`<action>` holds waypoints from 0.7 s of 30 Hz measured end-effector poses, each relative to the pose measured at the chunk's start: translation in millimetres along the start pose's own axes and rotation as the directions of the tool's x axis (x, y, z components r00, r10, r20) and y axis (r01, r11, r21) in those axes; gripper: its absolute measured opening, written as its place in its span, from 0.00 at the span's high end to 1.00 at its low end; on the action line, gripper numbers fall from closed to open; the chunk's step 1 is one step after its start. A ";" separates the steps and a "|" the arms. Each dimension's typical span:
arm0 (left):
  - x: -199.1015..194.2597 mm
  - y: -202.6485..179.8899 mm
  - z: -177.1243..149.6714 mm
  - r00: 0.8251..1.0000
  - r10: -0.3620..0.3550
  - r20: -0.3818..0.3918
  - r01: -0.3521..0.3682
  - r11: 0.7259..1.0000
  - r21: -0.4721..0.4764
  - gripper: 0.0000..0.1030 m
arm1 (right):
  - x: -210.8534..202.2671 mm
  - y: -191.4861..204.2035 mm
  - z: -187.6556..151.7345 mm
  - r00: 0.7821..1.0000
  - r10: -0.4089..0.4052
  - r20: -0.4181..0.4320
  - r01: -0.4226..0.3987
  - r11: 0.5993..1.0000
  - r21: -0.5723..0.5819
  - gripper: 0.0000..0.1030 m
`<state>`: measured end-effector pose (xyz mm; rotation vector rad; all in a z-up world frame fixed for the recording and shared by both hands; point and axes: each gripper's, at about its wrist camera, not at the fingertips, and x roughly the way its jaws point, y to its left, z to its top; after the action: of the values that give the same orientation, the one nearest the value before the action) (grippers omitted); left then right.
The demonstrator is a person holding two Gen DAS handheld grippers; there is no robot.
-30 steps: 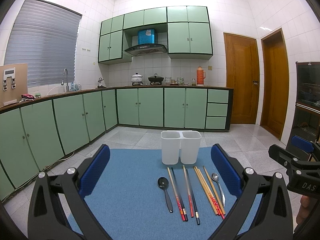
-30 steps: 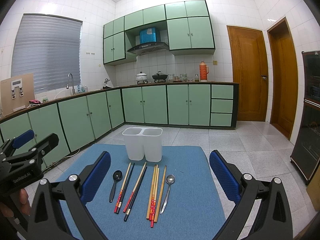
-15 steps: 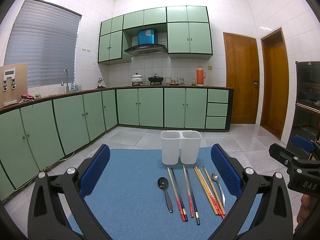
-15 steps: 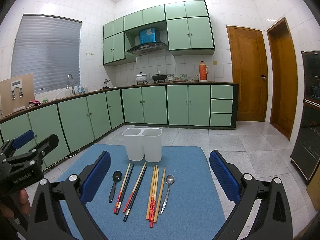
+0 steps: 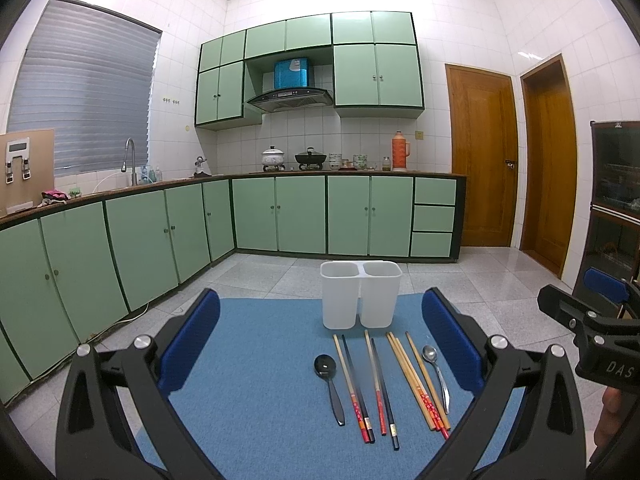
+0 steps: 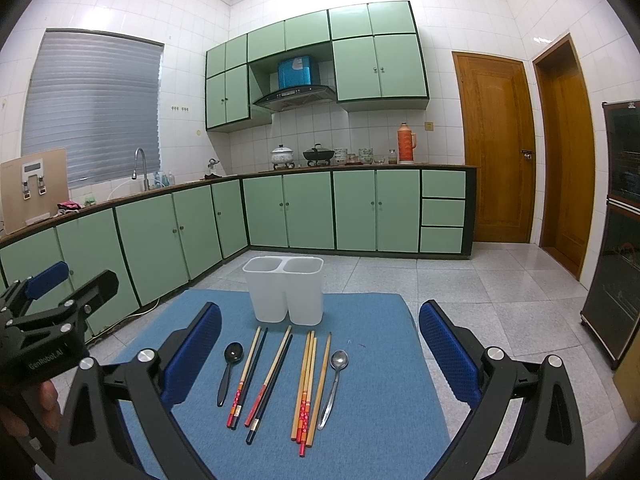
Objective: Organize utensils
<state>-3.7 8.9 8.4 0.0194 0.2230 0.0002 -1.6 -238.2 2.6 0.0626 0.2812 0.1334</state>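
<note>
A white two-compartment holder [image 5: 360, 294] [image 6: 285, 289] stands upright and empty at the far side of a blue mat [image 5: 264, 384] [image 6: 376, 392]. In front of it lie a black spoon [image 5: 329, 380] [image 6: 229, 368], several chopsticks [image 5: 380, 384] [image 6: 276, 376] in a row, and a metal spoon [image 5: 436, 372] [image 6: 334, 384]. My left gripper [image 5: 320, 344] is open and empty above the mat's near side. My right gripper [image 6: 320, 344] is open and empty there too, to the left gripper's right.
The mat lies on a table above a grey tiled floor [image 6: 480, 280]. Green cabinets [image 5: 120, 248] run along the left and back walls. Two wooden doors [image 5: 480, 160] and a dark cabinet [image 6: 616, 232] are on the right.
</note>
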 end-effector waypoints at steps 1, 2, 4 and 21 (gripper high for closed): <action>0.0 -0.2 -0.1 1.000 0.001 0.000 -0.001 1.000 0.000 0.05 | 0.1 0.0 0.0 1.000 0.000 0.000 0.000 1.000 0.000 0.06; 0.0 0.0 0.1 1.000 0.001 0.000 -0.001 1.000 0.001 0.05 | 0.3 0.2 -0.1 1.000 0.000 0.000 0.000 1.000 0.000 0.06; 0.1 -0.3 0.0 1.000 0.000 0.000 0.000 1.000 0.001 0.05 | 0.3 0.2 -0.2 1.000 0.000 -0.001 0.000 1.000 0.000 0.06; 0.7 3.5 0.5 1.000 0.002 -0.007 -0.002 1.000 0.002 0.05 | 5.4 -1.8 0.6 1.000 -0.001 -0.008 0.001 1.000 0.001 0.06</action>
<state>-2.9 12.3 8.8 0.0220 0.2296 0.0023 3.9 -239.2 1.6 0.0629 0.2893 0.1323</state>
